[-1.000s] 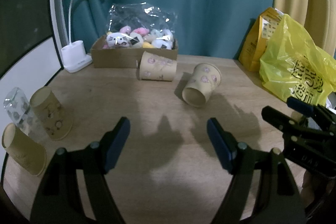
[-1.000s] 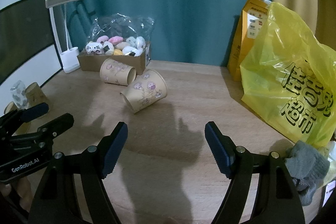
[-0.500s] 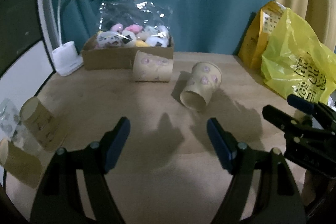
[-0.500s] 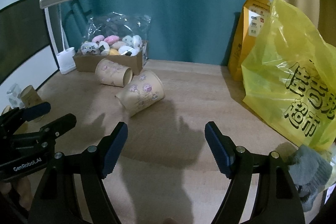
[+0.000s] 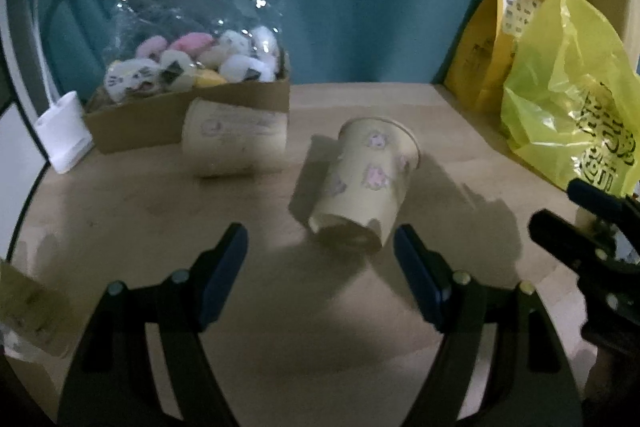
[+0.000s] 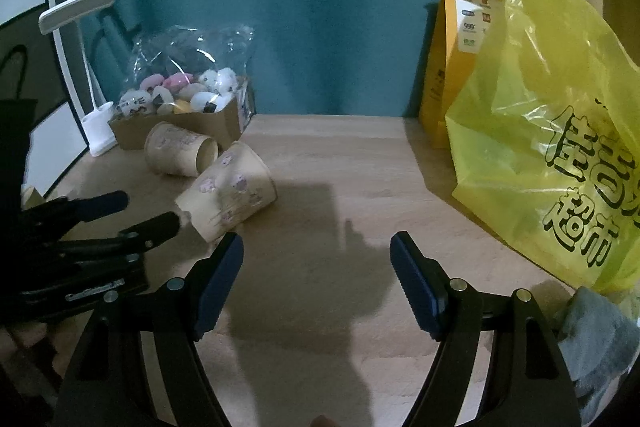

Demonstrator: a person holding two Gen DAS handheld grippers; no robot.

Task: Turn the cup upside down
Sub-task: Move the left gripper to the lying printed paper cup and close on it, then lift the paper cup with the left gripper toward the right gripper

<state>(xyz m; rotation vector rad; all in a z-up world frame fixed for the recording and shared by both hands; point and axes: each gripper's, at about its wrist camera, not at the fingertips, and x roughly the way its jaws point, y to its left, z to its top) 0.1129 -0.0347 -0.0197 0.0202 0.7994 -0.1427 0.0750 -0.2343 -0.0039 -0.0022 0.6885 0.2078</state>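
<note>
Black-and-blue left gripper (image 5: 318, 259): fingers spread wide, nothing between them, hovering low over the near part of the wooden table (image 5: 320, 339), aimed at the cup.
Right gripper (image 6: 316, 267): fingers likewise wide apart and empty, over the near-right part of the table, pointing at bare wood.
Target cup (image 5: 366, 185): paper cup with pink prints, lying on its side near the middle of the table, just beyond the left gripper's tips and slightly toward its right finger; which end faces the gripper is hard to tell in the blur. In the right wrist view the same cup (image 6: 230, 197) lies just off the left gripper's tips.
Handling: likely very light, thin-walled and easily crushed; it may roll or skid if nudged from one side. A gentle squeeze across the mid-body wall, both fingers meeting it together, looks safest; the rim end should be stiffer than the middle.
Progress: cup not yet grasped, not yet inverted.
Second cup (image 5: 234, 141): also on its side, farther back, touching or nearly touching the cardboard box (image 5: 160, 115).
Box: at the far-left edge, holding a clear bag of plush toys (image 5: 192, 63).
Lamp (image 5: 60, 131): white, at the left edge.
Yellow bag (image 6: 552, 147): along the right edge, with a yellow carton (image 6: 456, 59) behind it.
</note>
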